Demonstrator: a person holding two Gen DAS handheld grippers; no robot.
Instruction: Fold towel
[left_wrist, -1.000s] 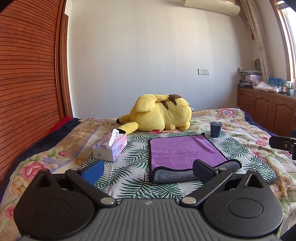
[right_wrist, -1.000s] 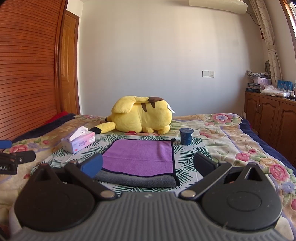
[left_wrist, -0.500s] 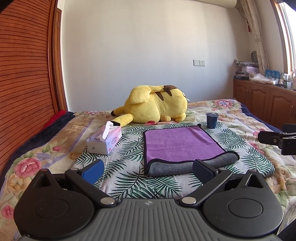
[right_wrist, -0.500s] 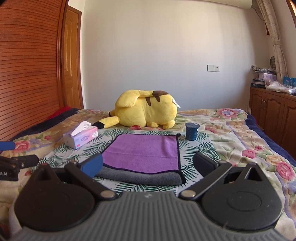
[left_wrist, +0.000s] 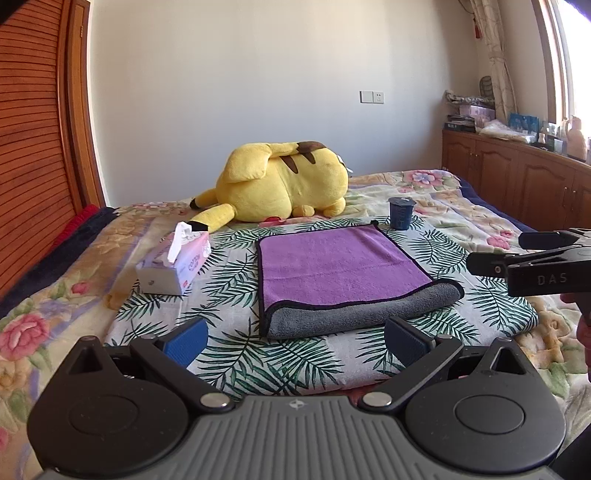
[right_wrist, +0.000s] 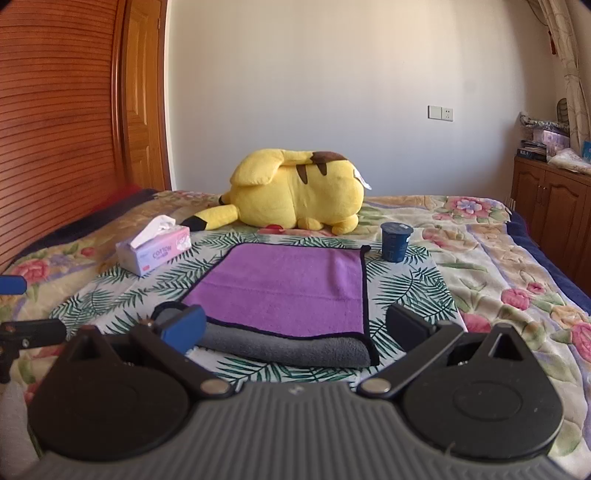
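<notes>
A purple towel (left_wrist: 340, 264) with a grey underside and dark trim lies folded over on the leaf-print cloth (left_wrist: 229, 284) on the bed; it also shows in the right wrist view (right_wrist: 291, 290). The grey fold faces me. My left gripper (left_wrist: 295, 338) is open and empty, just short of the towel's near edge. My right gripper (right_wrist: 295, 328) is open and empty, its fingers either side of the towel's near edge, not touching it. The right gripper's side shows at the right of the left wrist view (left_wrist: 532, 264).
A yellow plush toy (left_wrist: 280, 182) lies behind the towel. A tissue box (left_wrist: 173, 264) stands to the left, a dark blue cup (left_wrist: 400, 213) at the towel's far right corner. Wooden wardrobe (left_wrist: 33, 147) on the left, cabinets (left_wrist: 517, 177) on the right.
Both grippers have moved forward toward the towel and tilted slightly down. Both stay open. The towel has not moved.
</notes>
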